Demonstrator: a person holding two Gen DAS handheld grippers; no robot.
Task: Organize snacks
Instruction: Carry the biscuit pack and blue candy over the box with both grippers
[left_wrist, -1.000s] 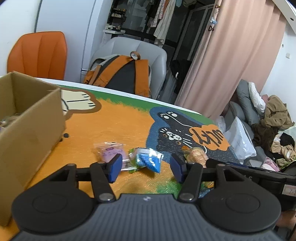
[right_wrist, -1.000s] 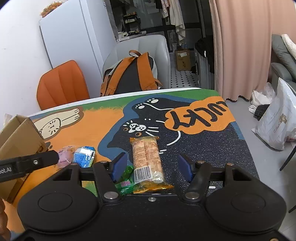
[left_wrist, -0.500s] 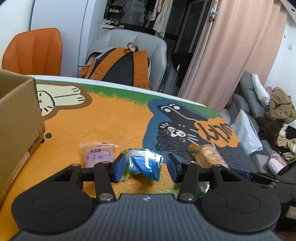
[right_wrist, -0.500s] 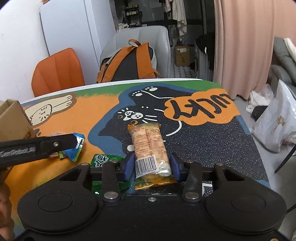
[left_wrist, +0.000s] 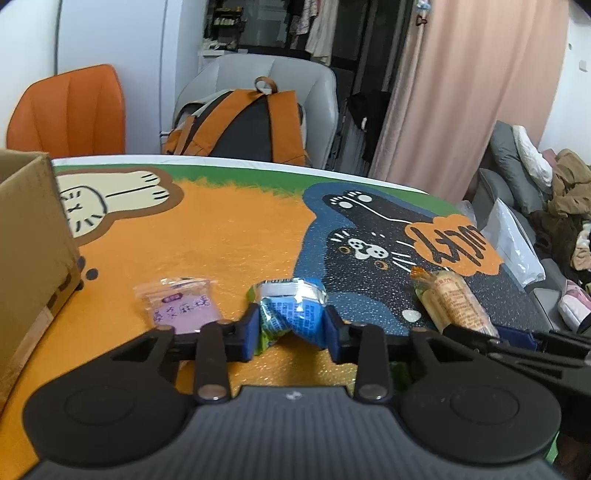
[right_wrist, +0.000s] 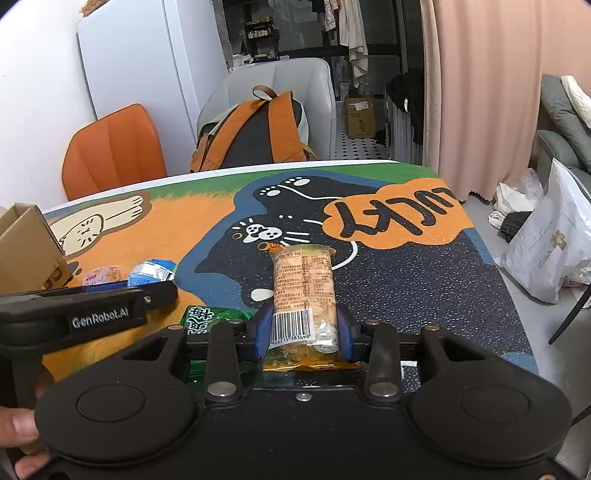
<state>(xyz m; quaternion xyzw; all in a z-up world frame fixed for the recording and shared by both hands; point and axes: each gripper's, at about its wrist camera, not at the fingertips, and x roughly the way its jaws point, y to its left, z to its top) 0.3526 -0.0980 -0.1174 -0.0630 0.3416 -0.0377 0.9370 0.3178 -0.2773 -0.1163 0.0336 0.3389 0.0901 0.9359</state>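
Both claws have just closed, left claw (left_wrist: 291, 326) clamping the blue packet (left_wrist: 293, 312), right claw (right_wrist: 303, 332) clamping the biscuit pack (right_wrist: 304, 291) at 12 o'clock, both ready to lift.

The left black plastic two-finger gripper (left_wrist: 291, 329) has blue rectangular pads, silver pivot screws, round side housings and a ribbed grey body. The right black plastic gripper (right_wrist: 305, 332) matches it, though smooth-bodied. White "GenRobot.AI" lettering, at nine o'clock, probably marks the left one's side.
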